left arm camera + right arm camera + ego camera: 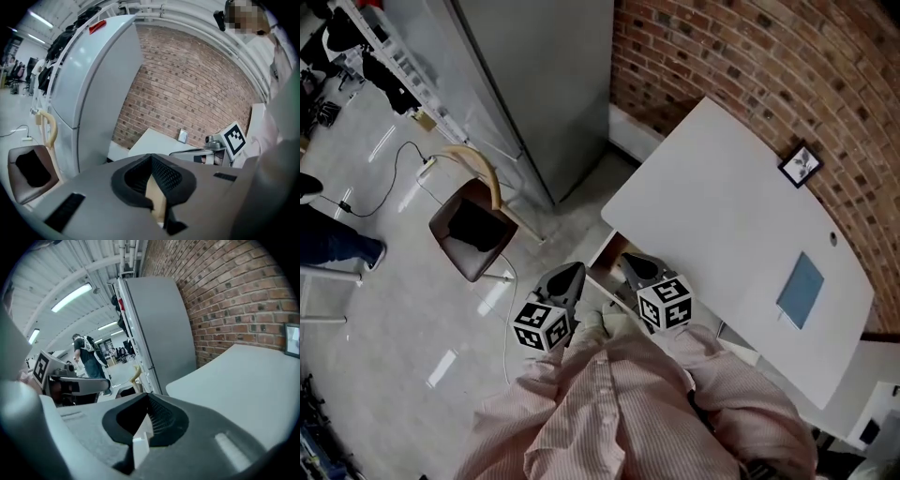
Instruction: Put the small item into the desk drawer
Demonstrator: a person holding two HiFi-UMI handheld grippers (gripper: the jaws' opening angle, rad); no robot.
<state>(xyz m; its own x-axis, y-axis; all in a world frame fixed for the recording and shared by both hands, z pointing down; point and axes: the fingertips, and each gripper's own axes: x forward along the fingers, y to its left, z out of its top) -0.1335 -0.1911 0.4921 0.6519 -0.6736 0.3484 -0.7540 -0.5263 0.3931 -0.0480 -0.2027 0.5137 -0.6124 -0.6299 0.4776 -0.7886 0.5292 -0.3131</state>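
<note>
Left gripper (pixel 574 272) and right gripper (pixel 632 262) are side by side off the worktop's (pixel 722 187) near-left corner, both above the floor, not over the white surface. Each points toward that corner, tilted slightly down.

Right gripper view: jaws pressed together, only a thin pale seam between them, nothing held. Left gripper view: jaws also together, with a tan strip in the seam. It looks like part of the jaws, not a separate thing.

Small item: can't pick it out in any view. It's not between either pair of jaws, so its axis and heading can't be told.

Drawer (pixel 607 249): brownish opening tucked under the worktop's near-left corner, between the two gripper tips in the head view. It looks pulled out, but its inside is too dark and small to read.

On the worktop:
- a flat blue pad (pixel 800 289) toward the right end, long axis running across the worktop's width
- a small picture frame (pixel 800 164) at the far edge by the brick wall (pixel 750 56)

Left of the worktop:
- a tall grey cabinet (pixel 525 75)
- further left, a brown chair (pixel 473 225)

A striped shirt (pixel 619 403) fills the bottom of the head view.
</note>
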